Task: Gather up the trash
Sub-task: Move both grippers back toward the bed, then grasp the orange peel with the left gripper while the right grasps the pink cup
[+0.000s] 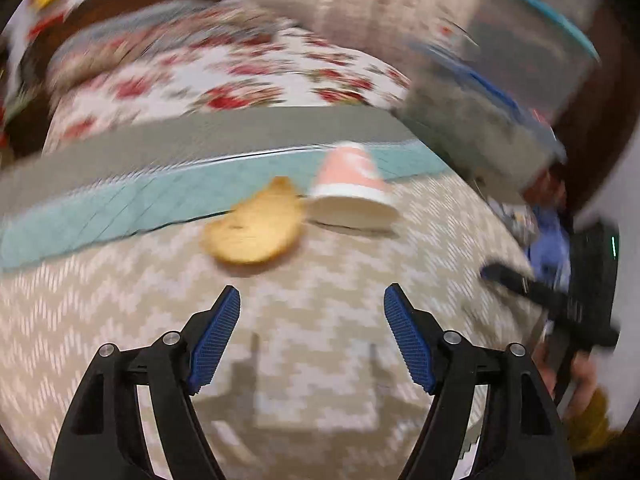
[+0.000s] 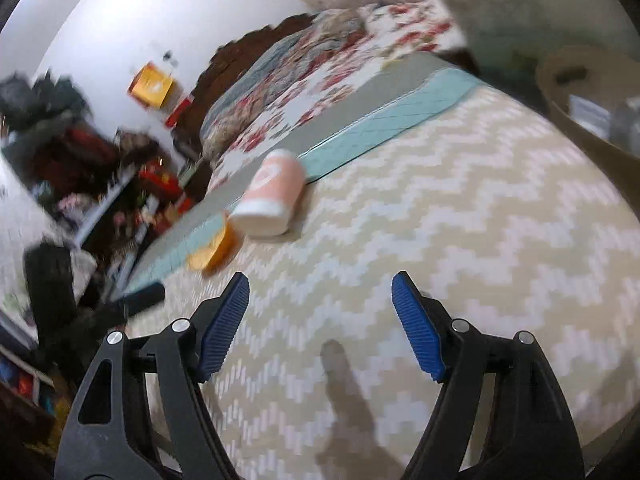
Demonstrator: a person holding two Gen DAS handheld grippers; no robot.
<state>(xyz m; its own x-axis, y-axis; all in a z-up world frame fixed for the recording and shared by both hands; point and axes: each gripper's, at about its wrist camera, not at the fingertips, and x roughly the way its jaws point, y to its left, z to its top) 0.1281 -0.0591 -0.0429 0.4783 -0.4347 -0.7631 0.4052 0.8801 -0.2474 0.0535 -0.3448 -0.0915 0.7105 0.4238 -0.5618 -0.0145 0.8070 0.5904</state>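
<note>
Both grippers hovered over the zigzag blanket [image 1: 320, 340] with fingers spread wide and holding nothing: the left gripper [image 1: 312, 300] and the right gripper [image 2: 320, 288]. Ahead, a pink cup [image 1: 352, 188] lay tipped on its side, just beside a yellow wrapper [image 1: 256, 232], near the teal quilt [image 1: 120, 208].

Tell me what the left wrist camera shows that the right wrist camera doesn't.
Only the left wrist view shows the clear bin with a teal rim and the right gripper at its edge. Only the right wrist view shows the yellow box, the cluttered shelves and a tan container. Both show the tipped pink cup, the yellow scrap and the chevron bedspread.
</note>
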